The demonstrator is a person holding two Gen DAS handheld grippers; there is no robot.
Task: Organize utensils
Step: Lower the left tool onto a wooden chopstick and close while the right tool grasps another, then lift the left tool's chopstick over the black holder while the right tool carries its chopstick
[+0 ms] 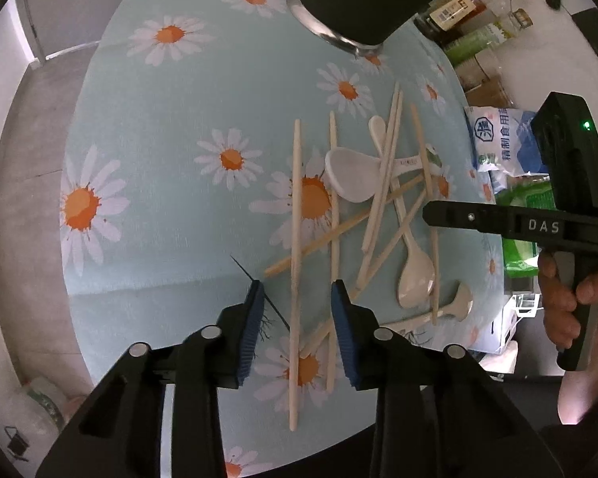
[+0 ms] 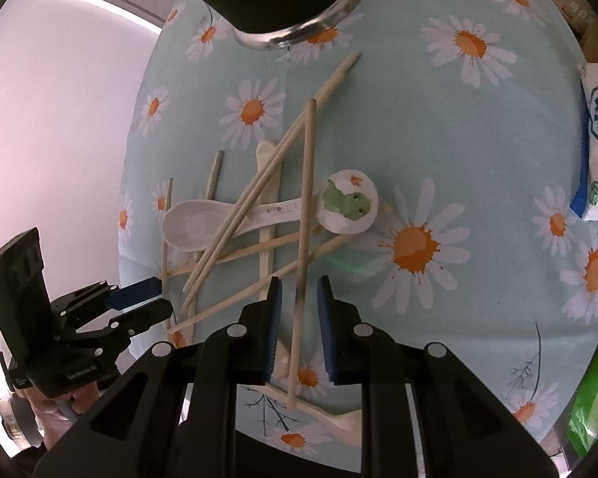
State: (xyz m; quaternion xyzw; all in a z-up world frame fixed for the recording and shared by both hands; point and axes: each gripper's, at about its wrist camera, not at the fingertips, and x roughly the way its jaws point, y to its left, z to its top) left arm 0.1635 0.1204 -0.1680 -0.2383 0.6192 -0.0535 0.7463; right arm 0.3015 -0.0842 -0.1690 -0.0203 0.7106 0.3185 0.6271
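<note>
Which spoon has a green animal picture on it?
The white spoon lying across the middle of the pile. Its handle end is a round disc showing a green creature. The other spoons are plain cream, with no picture showing.

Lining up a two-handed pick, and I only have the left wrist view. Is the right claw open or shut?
Observer: Open. The right claw straddles one pale wooden chopstick, with its blue pads apart on either side.
Operator: What is the green bit at the end of the white spoon's handle?
Observer: The white plastic spoon ends in a round white disc with a green cartoon creature on it. That same chopstick crosses the handle just beside the disc.
</note>
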